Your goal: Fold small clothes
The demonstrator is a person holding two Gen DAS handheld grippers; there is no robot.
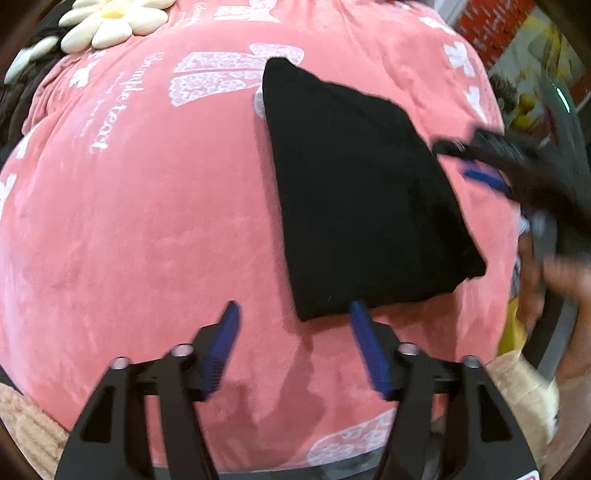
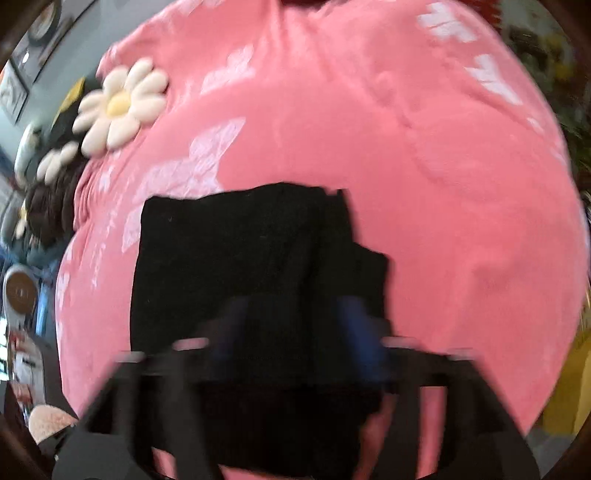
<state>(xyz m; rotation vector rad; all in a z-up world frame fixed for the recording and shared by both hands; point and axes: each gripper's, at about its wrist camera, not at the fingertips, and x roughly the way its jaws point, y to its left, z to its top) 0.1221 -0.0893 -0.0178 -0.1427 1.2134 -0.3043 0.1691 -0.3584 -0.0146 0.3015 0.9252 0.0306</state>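
A black garment (image 1: 354, 192) lies folded into a flat rectangle on a pink blanket (image 1: 147, 221). My left gripper (image 1: 293, 314) is open and empty, just short of the garment's near edge. My right gripper (image 1: 476, 162) shows blurred at the garment's right edge in the left wrist view. In the right wrist view the right gripper (image 2: 295, 317) is blurred and open, right over the black garment (image 2: 240, 258), with nothing seen held between its fingers.
A white daisy-shaped cushion (image 1: 110, 22) lies at the blanket's far left corner, also in the right wrist view (image 2: 118, 107). Dark fuzzy fabric (image 2: 51, 210) sits beside it. A beige fluffy item (image 1: 524, 387) and yellow object lie off the blanket's right edge.
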